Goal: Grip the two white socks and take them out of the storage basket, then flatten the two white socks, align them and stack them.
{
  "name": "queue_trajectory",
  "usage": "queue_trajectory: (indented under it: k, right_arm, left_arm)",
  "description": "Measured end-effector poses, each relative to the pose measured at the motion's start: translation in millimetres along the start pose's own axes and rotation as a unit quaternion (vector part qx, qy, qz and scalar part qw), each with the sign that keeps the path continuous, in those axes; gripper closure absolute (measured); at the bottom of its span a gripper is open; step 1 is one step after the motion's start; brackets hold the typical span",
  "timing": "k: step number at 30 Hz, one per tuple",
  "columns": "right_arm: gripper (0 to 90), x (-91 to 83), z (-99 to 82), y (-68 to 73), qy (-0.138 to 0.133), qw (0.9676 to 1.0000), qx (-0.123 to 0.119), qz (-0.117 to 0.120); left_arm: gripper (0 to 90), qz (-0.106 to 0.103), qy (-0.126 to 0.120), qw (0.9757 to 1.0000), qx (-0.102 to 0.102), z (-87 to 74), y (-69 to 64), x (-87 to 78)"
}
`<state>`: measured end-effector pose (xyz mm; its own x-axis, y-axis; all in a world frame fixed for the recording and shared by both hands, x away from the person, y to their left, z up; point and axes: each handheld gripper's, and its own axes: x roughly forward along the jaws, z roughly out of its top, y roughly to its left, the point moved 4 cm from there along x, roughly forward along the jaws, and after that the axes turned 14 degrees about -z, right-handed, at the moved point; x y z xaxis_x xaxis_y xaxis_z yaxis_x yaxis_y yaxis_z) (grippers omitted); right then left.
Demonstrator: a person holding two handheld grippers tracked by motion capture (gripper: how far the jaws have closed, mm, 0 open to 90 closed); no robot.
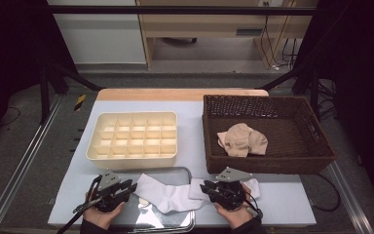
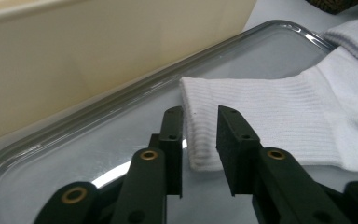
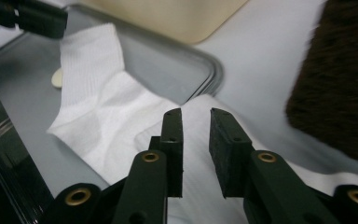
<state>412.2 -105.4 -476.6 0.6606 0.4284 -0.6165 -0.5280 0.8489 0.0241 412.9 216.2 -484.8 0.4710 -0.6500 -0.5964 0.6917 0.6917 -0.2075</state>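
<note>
From above, a white sock [image 1: 173,195] is lying across the metal tray [image 1: 187,225], between the left gripper [image 1: 129,187] and the right gripper [image 1: 207,187]. In the left gripper view, parted jaws are bracketing the sock's cuff [image 2: 205,140] without pinching. In the right gripper view, spread jaws are hovering over the sock [image 3: 121,116]

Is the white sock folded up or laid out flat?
Laid out flat: the white sock lies spread across the metal tray, cuff at one end, unfolded.

White sock [image 1: 173,195], flat, bent, across metal tray's [image 1: 187,171] edge
</note>
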Motion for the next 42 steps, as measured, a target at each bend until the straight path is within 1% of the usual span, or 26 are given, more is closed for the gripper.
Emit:
queue_trajectory:
  k: [1, 2, 3, 6, 7, 8, 9, 11, 12, 17, 19, 22, 23, 25, 27, 28, 30, 31, 32, 33, 36, 37, 38, 39, 40, 42]
  right_arm:
    - [70.8, 7.6, -3.5, 7.0, 0.013, 0.9999, -0.01, 0.003]
    - [70.8, 7.6, -3.5, 7.0, 0.013, 0.9999, -0.01, 0.003]
    - [65.2, 13.7, -5.1, 10.9, 0.016, 0.9998, -0.015, -0.002]
    - [64.6, 18.6, -7.4, 12.9, 0.022, 0.9996, -0.017, -0.008]
    - [67.0, 23.2, -11.2, 14.9, 0.035, 0.999, -0.025, -0.014]
    - [67.0, 23.2, -11.2, 14.9, 0.035, 0.999, -0.025, -0.014]
    - [69.6, 25.8, -13.5, 15.9, 0.044, 0.9982, -0.035, -0.021]
    - [75.5, 28.6, -15.9, 17.8, 0.043, 0.9976, -0.046, -0.029]
    - [87.0, 27.9, -15.1, 16.8, 0.045, 0.9973, -0.049, -0.03]
    - [90.0, 24.9, -13.5, 13.5, 0.053, 0.9976, -0.037, -0.024]
    - [90.0, 19.2, -9.0, 11.0, 0.043, 0.9986, -0.027, -0.016]
    - [90.0, 9.6, -0.8, 8.0, 0.014, 0.9998, -0.013, -0.008]
    - [90.0, 9.6, -0.8, 8.0, 0.014, 0.9998, -0.013, -0.008]
    - [90.0, 2.3, 4.6, 6.5, -0.004, 1.0, -0.004, -0.001]
    - [90.0, -6.3, 13.2, 5.8, -0.029, 0.9994, 0.009, 0.015]
    - [90.0, -6.3, 13.2, 5.8, -0.029, 0.9994, 0.009, 0.015]
    - [90.0, -10.0, 20.2, 8.1, -0.042, 0.9988, 0.011, 0.024]
    - [90.0, -11.1, 27.3, 13.5, -0.05, 0.998, 0.013, 0.036]
    - [90.0, -11.1, 27.3, 13.5, -0.05, 0.998, 0.013, 0.036]
    - [90.0, -9.4, 34.1, 22.2, -0.056, 0.9972, 0.009, 0.049]
    - [90.0, -2.4, 40.6, 39.1, -0.054, 0.9964, -0.004, 0.065]
    - [90.0, -2.4, 40.6, 39.1, -0.054, 0.9964, -0.004, 0.065]
    - [90.0, 1.3, 41.5, 44.7, -0.052, 0.9963, -0.009, 0.069]
    - [90.0, 10.6, 40.9, 55.6, -0.04, 0.9963, -0.019, 0.074]
    - [90.0, 10.6, 40.9, 55.6, -0.04, 0.9963, -0.019, 0.074]
    - [90.0, 22.2, 35.9, 64.2, -0.024, 0.9967, -0.034, 0.07]
  left_arm:
    - [66.7, 0.003, -0.001, 1.0, -0.001, 0.1, 0.6, -0.9]
    - [65.5, 0.006, -0.002, 1.0, -0.002, 0.1, 1.1, -1.7]
    - [64.3, 0.01, -0.001, 0.9999, -0.004, -0.3, 2.1, -3.2]
    - [63.2, 0.014, -0.004, 0.9999, -0.005, -0.5, 2.5, -4.9]
    - [62.6, 0.015, -0.006, 0.9999, -0.005, -0.5, 2.5, -6.1]
    - [62.3, 0.015, -0.006, 0.9999, -0.005, -0.5, 2.5, -6.1]
    - [62.3, 0.015, -0.006, 0.9999, -0.005, -0.6, 2.6, -6.5]
    - [61.9, 0.017, -0.006, 0.9998, -0.006, -1.0, 3.0, -6.4]
    - [61.6, 0.017, -0.006, 0.9998, -0.007, -1.1, 3.1, -6.2]
    - [61.4, 0.017, -0.006, 0.9998, -0.008, -1.5, 3.8, -5.8]
    - [61.0, 0.017, -0.005, 0.9998, -0.008, -1.4, 4.1, -6.1]
    - [60.9, 0.015, -0.009, 0.9998, -0.007, -0.9, 4.3, -6.8]
    - [60.9, 0.015, -0.01, 0.9998, -0.008, -0.7, 4.2, -7.0]
    - [60.7, 0.013, -0.011, 0.9998, -0.008, -0.6, 3.7, -7.1]
    - [60.9, 0.012, -0.01, 0.9999, -0.006, -0.8, 3.3, -6.7]
    - [60.9, 0.011, -0.01, 0.9999, -0.006, -0.9, 2.9, -6.0]
    - [61.2, 0.008, -0.009, 0.9999, -0.007, -1.1, 2.6, -4.7]
    - [61.4, 0.008, -0.009, 0.9999, -0.007, -1.3, 2.6, -4.1]
    - [61.4, 0.009, -0.008, 0.9999, -0.007, -1.4, 2.9, -4.0]
    - [61.5, 0.009, -0.007, 0.9999, -0.007, -1.4, 3.3, -3.9]
    - [61.7, 0.009, -0.007, 0.9999, -0.008, -1.2, 3.8, -3.7]
    - [61.7, 0.01, -0.007, 0.9999, -0.008, -1.2, 3.7, -3.7]
    - [61.7, 0.011, -0.008, 0.9999, -0.007, -1.0, 3.5, -4.1]
    - [61.8, 0.01, -0.012, 0.9998, -0.008, -0.2, 3.1, -5.1]
    - [62.0, 0.01, -0.012, 0.9998, -0.008, -0.2, 3.1, -5.1]
    - [62.1, 0.01, -0.014, 0.9998, -0.006, 0.4, 3.2, -6.5]
